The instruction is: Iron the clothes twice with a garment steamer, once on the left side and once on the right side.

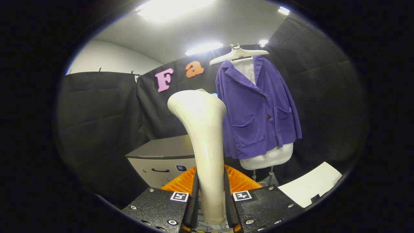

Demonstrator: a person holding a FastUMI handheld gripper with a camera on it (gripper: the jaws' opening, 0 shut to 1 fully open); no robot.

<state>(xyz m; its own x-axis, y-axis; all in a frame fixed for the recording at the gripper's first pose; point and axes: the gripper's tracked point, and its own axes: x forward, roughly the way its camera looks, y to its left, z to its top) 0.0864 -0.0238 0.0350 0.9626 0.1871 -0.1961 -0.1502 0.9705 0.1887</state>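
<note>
Your fingers (pixel 211 207) are clamped on the handle of the cream garment steamer (pixel 203 129), which stands upright between them with its head tipped left. Beyond it to the right, well apart, the purple corduroy jacket (pixel 257 106) hangs on a white hanger (pixel 238 53) over a white dress form (pixel 268 158). A grey cabinet (pixel 161 158) sits far left.

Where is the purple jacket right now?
In the gripper view, the purple jacket hangs on a white hanger over a mannequin, beyond the steamer that the fingers clamp.
</note>
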